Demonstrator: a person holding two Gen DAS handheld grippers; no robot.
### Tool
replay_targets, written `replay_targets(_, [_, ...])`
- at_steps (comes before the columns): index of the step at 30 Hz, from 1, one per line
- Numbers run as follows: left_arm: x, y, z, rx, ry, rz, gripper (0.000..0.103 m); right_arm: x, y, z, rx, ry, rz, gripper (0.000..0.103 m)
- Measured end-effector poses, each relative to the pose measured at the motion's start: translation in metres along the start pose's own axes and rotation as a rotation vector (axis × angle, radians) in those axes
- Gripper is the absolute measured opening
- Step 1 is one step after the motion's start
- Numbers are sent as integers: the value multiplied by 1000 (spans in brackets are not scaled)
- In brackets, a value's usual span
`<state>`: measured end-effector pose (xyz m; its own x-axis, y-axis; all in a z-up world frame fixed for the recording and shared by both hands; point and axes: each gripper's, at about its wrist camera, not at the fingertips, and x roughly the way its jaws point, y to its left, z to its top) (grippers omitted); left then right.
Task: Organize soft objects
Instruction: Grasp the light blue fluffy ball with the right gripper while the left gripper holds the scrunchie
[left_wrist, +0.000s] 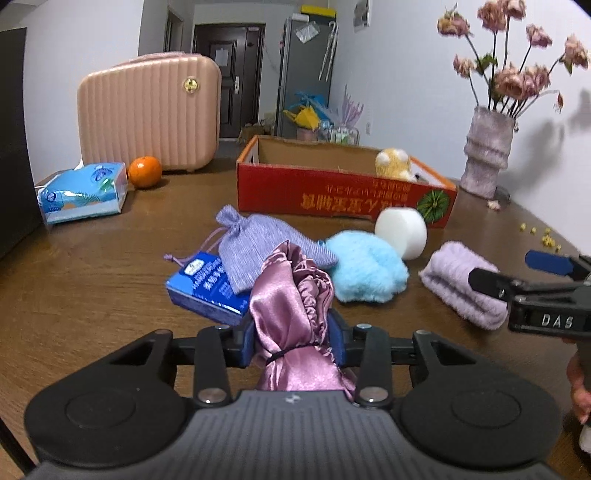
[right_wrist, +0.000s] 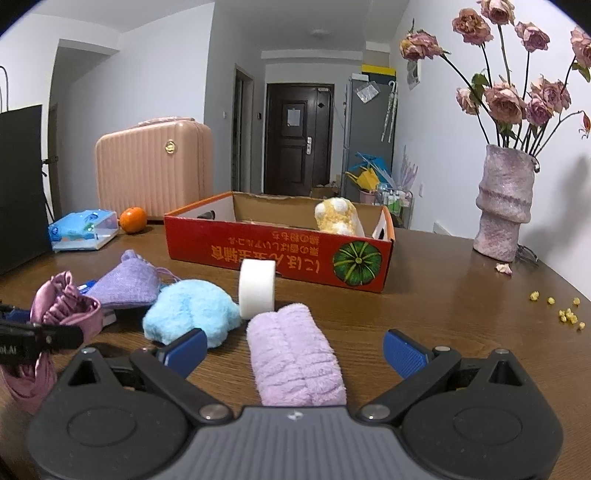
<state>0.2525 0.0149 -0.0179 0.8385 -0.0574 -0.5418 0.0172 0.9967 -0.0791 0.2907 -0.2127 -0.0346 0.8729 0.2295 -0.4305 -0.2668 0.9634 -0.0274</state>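
Left gripper (left_wrist: 295, 339), bottom centre of its frame: jaws clamped narrow on the pink satin bundle (left_wrist: 291, 295), which sticks up between the blue pads. Right gripper (right_wrist: 295, 350), bottom centre: jaws wide, pads either side of the lilac rolled towel (right_wrist: 295, 354), not touching it. Mid-frame on the table (right_wrist: 443, 295): blue fluffy piece (right_wrist: 192, 314), purple pouch (right_wrist: 125, 284), white roll (right_wrist: 257, 288). Red box (right_wrist: 280, 254) behind holds a yellow plush (right_wrist: 338, 218)

Home: fridge (left_wrist: 304, 74), suitcase (left_wrist: 147, 110), front door (right_wrist: 298, 136).
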Motion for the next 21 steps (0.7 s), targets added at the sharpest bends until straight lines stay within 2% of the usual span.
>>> replay_targets(8, [-15,16,7,-39,-74,-30,39,-8,10,2,-24,-55,34,102])
replay_targets(21, [-17,48,18,-56,-101,11,39,10,49,12,-62,-1,152,99])
